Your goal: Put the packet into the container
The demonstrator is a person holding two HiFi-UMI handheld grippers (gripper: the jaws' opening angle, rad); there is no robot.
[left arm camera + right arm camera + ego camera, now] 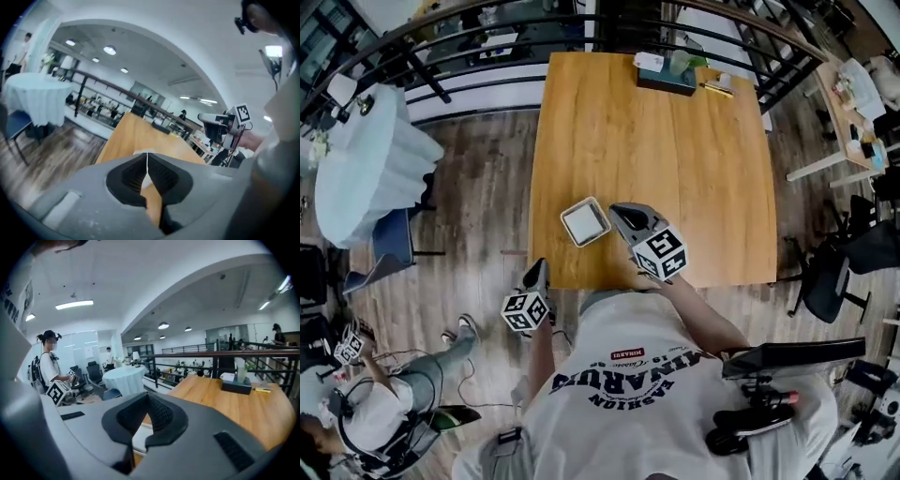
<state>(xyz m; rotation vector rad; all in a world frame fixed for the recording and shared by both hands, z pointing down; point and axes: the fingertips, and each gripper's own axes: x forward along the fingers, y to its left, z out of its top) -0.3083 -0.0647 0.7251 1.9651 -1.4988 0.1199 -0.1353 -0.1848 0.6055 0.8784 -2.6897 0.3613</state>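
Left gripper [538, 267] and right gripper [617, 210] both have jaws pressed together, empty. Container [585, 223] sits near the table [656, 150] edge. No packet clearly shows; likely light and floppy, so pinch its edge.

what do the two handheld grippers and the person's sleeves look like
Both the left gripper and the right gripper are matte grey plastic shells with black ribbed pads inside the jaws. Each carries a white cube printed with black square markers. The person wears a white short-sleeved T-shirt with dark lettering.
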